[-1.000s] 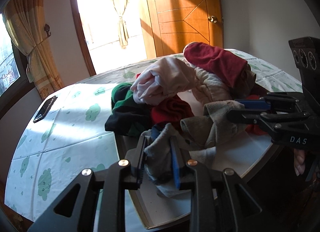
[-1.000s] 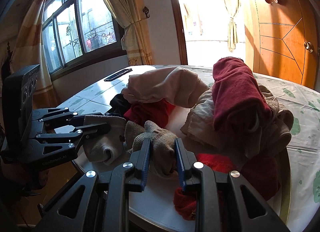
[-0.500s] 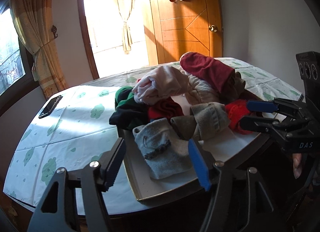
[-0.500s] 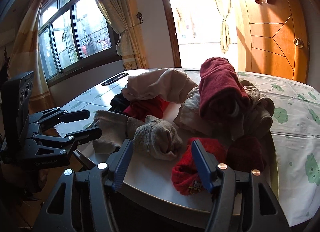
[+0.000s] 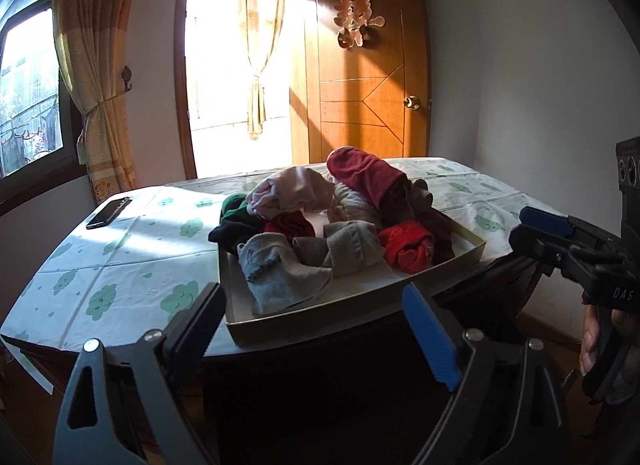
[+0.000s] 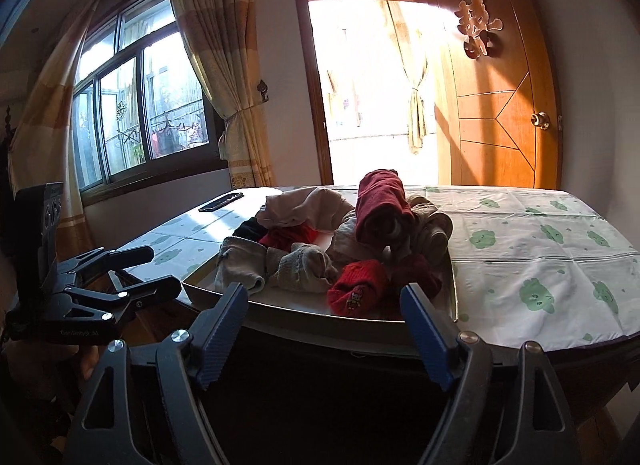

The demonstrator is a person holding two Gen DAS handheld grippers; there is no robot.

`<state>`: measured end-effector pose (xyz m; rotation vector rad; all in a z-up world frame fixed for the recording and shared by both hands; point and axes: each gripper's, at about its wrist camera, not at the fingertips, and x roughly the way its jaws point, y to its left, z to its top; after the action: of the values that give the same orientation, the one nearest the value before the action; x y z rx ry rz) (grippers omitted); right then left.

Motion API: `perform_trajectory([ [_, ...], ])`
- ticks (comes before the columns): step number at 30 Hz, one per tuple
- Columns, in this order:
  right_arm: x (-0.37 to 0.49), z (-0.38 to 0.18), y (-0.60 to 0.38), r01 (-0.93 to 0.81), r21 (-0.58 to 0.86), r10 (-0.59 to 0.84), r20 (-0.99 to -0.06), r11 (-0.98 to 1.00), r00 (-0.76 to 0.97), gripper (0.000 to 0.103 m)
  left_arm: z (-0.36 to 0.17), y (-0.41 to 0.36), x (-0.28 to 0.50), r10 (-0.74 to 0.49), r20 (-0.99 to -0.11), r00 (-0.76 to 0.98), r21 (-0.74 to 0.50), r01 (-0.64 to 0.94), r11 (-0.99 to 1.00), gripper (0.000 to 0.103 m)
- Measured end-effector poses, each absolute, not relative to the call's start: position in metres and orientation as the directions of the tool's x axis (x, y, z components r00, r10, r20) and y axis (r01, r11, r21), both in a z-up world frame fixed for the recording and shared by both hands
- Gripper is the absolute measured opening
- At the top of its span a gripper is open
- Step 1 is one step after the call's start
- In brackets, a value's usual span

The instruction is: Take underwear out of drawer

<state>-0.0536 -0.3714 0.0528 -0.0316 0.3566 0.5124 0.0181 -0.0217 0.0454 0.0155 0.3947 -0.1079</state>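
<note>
A shallow white drawer tray [image 5: 400, 292] [image 6: 288, 307] sits on the table near its front edge and holds a heap of underwear and socks. A grey piece [image 5: 280, 273] lies at the tray's front left, a beige piece [image 5: 344, 247] [image 6: 304, 271] beside it, a red piece [image 5: 408, 249] [image 6: 356, 293] at the right. A dark red garment [image 5: 368, 177] [image 6: 380, 201] tops the heap. My left gripper [image 5: 316, 329] is open and empty, back from the tray. My right gripper [image 6: 324, 333] is open and empty, also back from the tray, and shows in the left wrist view [image 5: 552, 233].
The table has a white cloth with green prints [image 5: 120, 265] [image 6: 540, 257]. A black phone [image 5: 109, 212] [image 6: 221, 201] lies at its far left. A wooden door [image 5: 360, 97], a bright doorway and curtained windows stand behind. The left gripper shows in the right wrist view [image 6: 160, 269].
Both grippers let go of the grey and beige pieces, opened wide, and drew back from the tray. The pieces now lie in the tray.
</note>
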Motion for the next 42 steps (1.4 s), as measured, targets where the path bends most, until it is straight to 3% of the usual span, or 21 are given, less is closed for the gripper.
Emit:
perform_trajectory([
  [6, -0.074, 0.060, -0.376, -0.463, 0.022, 0.449, -0.292, 0.886, 0.844, 0.081, 0.048, -0.024, 0.008, -0.110, -0.360, 0.926, -0.023, 0.109, 0.994, 0.097],
  [42, -0.085, 0.058, -0.358, -0.511, 0.012, 0.493, -0.282, 0.859, 0.823, 0.081, 0.043, -0.017, 0.006, -0.089, -0.380, 0.921, -0.058, 0.073, 0.996, 0.101],
])
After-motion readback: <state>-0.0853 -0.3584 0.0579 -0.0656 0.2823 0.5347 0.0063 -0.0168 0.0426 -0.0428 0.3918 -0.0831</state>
